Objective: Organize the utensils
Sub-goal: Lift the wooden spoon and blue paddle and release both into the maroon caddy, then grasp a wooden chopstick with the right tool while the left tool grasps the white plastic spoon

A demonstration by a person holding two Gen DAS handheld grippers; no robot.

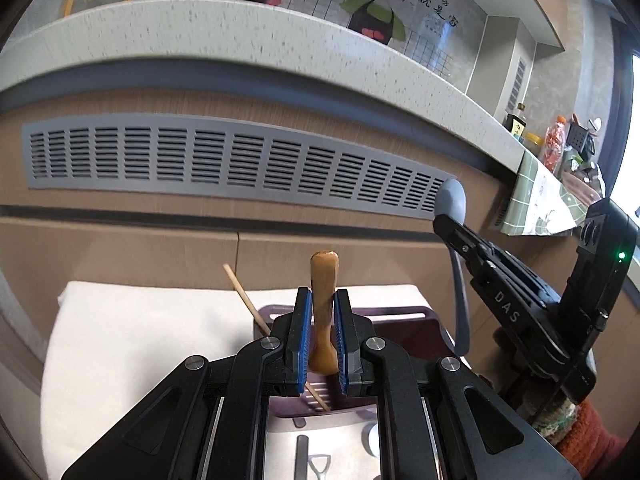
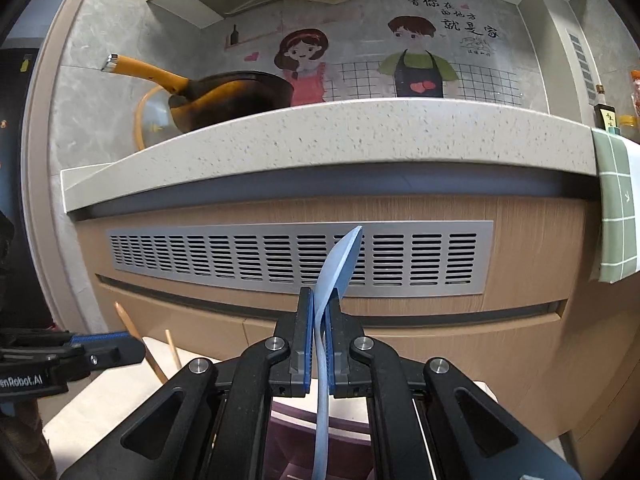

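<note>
My left gripper (image 1: 322, 300) is shut on a wooden utensil handle (image 1: 324, 280), held upright over a purple slotted utensil holder (image 1: 400, 320). A wooden chopstick (image 1: 248, 300) leans in the holder to its left. My right gripper (image 2: 319, 308) is shut on a grey-blue silicone spatula (image 2: 340, 256), blade up, handle hanging down over the holder (image 2: 320, 428). In the left wrist view the right gripper (image 1: 444, 220) stands at the right with the spatula (image 1: 452, 200). The left gripper (image 2: 132, 344) shows at the left of the right wrist view, beside the chopsticks (image 2: 136, 340).
The holder stands on a white surface (image 1: 140, 340) in front of a wood cabinet with a grey vent grille (image 1: 224, 160). Above is a speckled counter edge (image 2: 340, 136) with a yellow-handled pan (image 2: 224, 96) and a green checked towel (image 2: 616, 208). Metal utensils (image 1: 304, 456) lie below.
</note>
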